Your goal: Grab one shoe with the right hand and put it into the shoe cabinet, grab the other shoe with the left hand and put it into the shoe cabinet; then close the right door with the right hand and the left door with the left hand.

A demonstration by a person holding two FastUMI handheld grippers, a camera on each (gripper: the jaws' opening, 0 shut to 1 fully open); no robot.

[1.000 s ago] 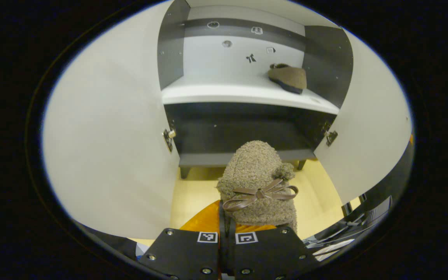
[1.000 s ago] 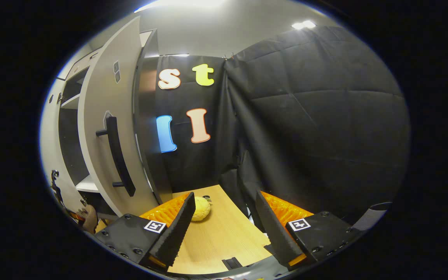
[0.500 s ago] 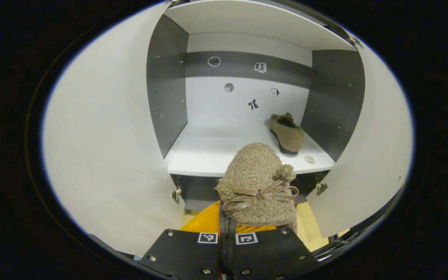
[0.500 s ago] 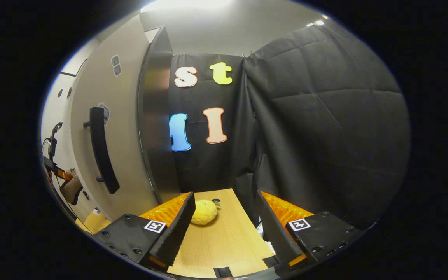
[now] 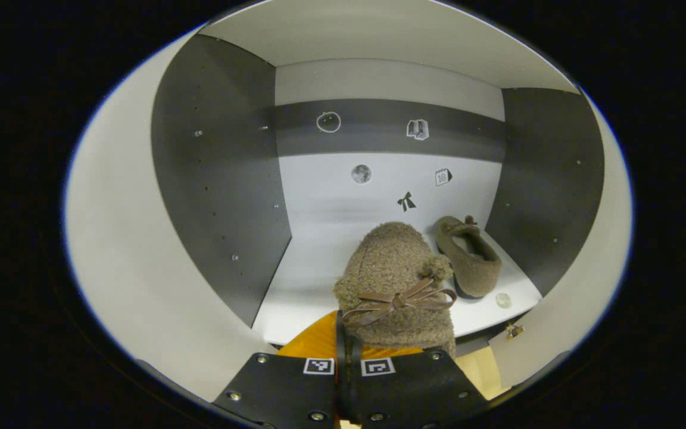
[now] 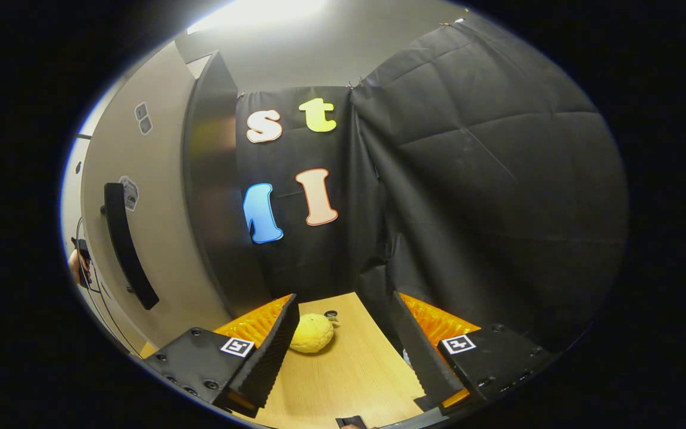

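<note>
Fuzzy brown shoe (image 5: 395, 280) with a leather bow sits clamped in our left gripper (image 5: 349, 357), whose fingers are pinched tight on its heel; its toe points to twelve o'clock, held above the front edge of the white shelf (image 5: 313, 280) of the shoe cabinet (image 5: 218, 196). At two o'clock from it, the other shoe (image 5: 468, 256) lies on that shelf by the right inner wall. In the right gripper view, our right gripper (image 6: 343, 351) hangs wide apart, holding nothing, over a wooden floor (image 6: 343, 375) with a yellow fruit (image 6: 313, 333) just past its left finger. At nine o'clock stands the right door (image 6: 158, 238) with its black handle (image 6: 128, 244).
</note>
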